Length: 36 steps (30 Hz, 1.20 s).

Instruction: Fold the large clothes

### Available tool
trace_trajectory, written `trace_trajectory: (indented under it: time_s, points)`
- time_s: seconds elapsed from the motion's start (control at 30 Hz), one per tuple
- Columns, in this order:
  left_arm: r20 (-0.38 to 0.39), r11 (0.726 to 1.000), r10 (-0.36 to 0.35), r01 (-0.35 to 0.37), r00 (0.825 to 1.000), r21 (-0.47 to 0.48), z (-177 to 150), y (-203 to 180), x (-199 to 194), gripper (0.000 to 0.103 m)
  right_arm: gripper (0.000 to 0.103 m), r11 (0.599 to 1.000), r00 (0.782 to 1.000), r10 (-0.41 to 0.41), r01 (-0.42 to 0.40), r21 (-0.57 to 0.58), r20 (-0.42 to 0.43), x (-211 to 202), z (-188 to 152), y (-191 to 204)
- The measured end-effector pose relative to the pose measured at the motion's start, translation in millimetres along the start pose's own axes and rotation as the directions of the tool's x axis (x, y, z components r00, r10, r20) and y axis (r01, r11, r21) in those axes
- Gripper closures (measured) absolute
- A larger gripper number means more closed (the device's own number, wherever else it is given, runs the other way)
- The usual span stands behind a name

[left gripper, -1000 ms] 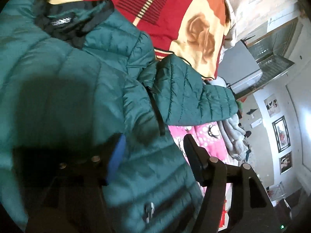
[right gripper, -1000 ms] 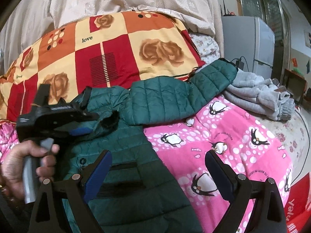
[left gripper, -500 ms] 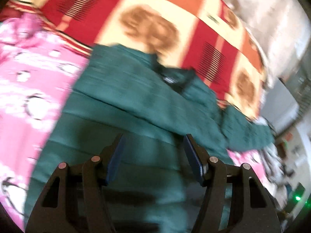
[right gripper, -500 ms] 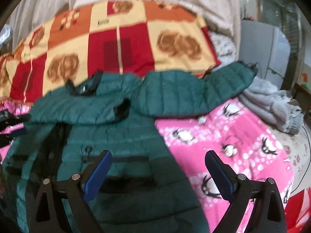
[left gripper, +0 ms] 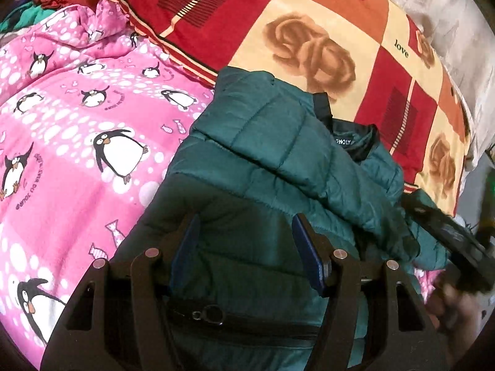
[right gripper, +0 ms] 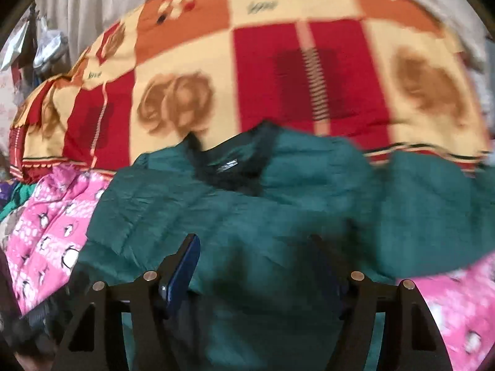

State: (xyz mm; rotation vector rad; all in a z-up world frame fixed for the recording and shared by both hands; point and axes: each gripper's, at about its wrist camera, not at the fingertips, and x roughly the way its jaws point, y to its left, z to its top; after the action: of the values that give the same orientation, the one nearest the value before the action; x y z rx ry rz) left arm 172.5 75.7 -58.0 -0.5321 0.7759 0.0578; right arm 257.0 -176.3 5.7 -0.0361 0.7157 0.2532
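My left claw (left gripper: 246, 247) hangs open over the green puffer jacket (left gripper: 278, 154), which lies on the pink penguin quilt (left gripper: 77, 154) with its collar toward the red-and-orange blanket (left gripper: 309, 15), while my right claw (right gripper: 256, 266) is closing above the jacket, pinching nothing.

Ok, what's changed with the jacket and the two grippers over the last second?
The jacket's left sleeve now lies folded across its chest; a second ago it did not. The left gripper has swung away from the collar to the jacket's left side, open and empty. The right gripper has come in over the jacket, jaws closing, gripping nothing yet. The other sleeve stays spread.
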Motion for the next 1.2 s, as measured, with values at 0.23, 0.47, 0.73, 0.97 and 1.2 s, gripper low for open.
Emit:
trace_trajectory:
  time_s: [0.23, 0.47, 0.73, 0.97, 1.2]
  points:
    - [-0.01, 1.0, 0.005, -0.005, 1.0, 0.007, 0, -5, 3, 0.041, 0.037, 0.985, 0.978, -0.102, 0.125, 0.118, -0.183, 54, -10, -79]
    - [0.066, 0.997, -0.023, 0.028, 0.998, -0.077, 8, 8, -14, 0.039, 0.036, 0.986, 0.981, -0.114, 0.132, 0.105, -0.158, 49, -20, -86]
    - [0.157, 0.998, -0.068, 0.069, 0.985, 0.0, 95, -20, 12, 0.039, 0.035, 0.985, 0.983, -0.133, 0.145, 0.09, -0.125, 49, -21, -82]
    - [0.024, 0.979, 0.041, -0.045, 0.999, 0.201, 125, -53, 95, 0.051, 0.035, 0.986, 0.985, -0.134, 0.144, 0.087, -0.111, 49, -25, -81]
    - [-0.119, 0.976, 0.153, -0.132, 0.981, 0.171, 114, -23, 145, 0.049, 0.035, 0.987, 0.986, -0.129, 0.139, 0.087, -0.107, 49, -26, -82]
